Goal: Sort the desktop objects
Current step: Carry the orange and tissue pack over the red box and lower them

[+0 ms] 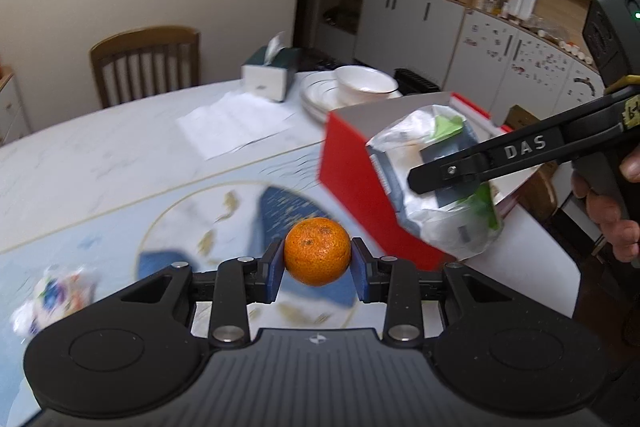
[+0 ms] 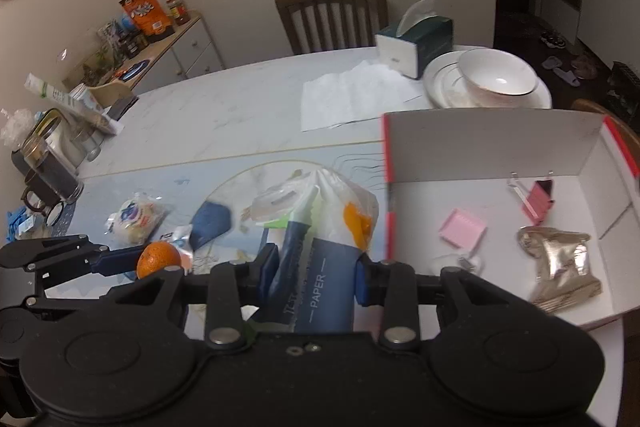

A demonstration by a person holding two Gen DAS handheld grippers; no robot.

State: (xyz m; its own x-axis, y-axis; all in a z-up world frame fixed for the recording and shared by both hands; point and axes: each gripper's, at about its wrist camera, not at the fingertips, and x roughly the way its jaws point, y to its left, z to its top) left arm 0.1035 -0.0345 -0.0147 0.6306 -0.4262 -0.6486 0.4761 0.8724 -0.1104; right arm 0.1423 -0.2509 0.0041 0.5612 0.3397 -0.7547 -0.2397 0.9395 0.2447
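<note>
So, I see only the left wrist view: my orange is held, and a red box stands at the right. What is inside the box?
Observer: Inside the red box lie a pink pad and a crinkled gold wrapper.
Operator: Is the right gripper holding something printed?
Observer: Yes, the right gripper is shut on a tissue pack marked PAPER.
Operator: What is at the far left of the table?
Observer: A glass jug with a black handle stands there.
</note>
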